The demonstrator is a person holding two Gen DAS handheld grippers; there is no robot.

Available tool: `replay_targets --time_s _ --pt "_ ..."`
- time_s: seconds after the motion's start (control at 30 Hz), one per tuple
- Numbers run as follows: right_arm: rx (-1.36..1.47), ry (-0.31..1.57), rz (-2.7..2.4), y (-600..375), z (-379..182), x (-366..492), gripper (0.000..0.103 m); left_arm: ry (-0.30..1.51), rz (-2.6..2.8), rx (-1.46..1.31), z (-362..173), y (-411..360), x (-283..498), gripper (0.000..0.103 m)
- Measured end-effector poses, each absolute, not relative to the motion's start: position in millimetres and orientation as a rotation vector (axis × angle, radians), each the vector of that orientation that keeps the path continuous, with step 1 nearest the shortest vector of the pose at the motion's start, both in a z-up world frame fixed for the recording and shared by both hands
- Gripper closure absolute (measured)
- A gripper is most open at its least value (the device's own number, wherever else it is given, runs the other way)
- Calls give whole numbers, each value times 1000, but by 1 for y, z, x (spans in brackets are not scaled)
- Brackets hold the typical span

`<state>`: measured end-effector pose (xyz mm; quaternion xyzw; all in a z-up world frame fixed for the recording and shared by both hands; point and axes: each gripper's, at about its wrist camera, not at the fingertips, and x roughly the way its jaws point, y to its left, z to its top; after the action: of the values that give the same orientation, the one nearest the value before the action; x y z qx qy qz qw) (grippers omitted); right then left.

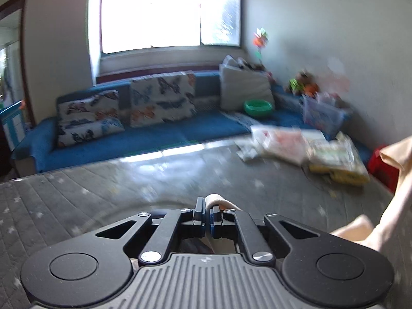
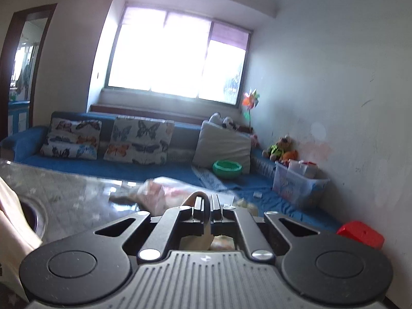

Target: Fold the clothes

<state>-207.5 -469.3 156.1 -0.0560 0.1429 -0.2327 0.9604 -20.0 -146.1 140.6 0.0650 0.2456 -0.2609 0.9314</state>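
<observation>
Two tongs clamped: our left gripper (image 1: 208,209) and right gripper (image 2: 208,206) each pinch edge of cream garment (image 1: 396,180), jaws nearly together, cloth loop poking above tips. Rest of garment hangs right of left tongs, left of right tongs, lifted clear of grey quilted table (image 1: 77,193). Beyond tips: blurred packets (image 1: 296,144), then blue sofa (image 1: 128,139). We judge fold barely begun; no crease shown, laying flat and folding remain.
</observation>
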Motion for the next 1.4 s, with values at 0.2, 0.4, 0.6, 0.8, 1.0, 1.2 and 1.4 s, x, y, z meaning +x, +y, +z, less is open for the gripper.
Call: replay_targets --time_s 0.2,0.4,0.6,0.8,1.0,1.2,1.4 --pt "-79 137 -472 -468 189 -205 100 382 -507 103 184 -126 -20 99" --pt "-84 70 -443 -466 224 -190 100 297 -467 109 230 -113 -15 99" --pt "-111 53 -413 -456 252 -148 100 282 -378 125 260 -102 10 99" --pt "-110 -1 -383 -442 266 -149 100 293 -342 91 270 -67 12 99" --pt "-117 60 -342 -438 242 -184 100 433 -398 124 228 -36 -26 99" --pt "-133 314 -318 -432 160 -229 100 661 -472 200 141 -21 -78 98" --pt "-100 648 -336 -430 58 -239 98 855 -462 248 62 -10 -110 93"
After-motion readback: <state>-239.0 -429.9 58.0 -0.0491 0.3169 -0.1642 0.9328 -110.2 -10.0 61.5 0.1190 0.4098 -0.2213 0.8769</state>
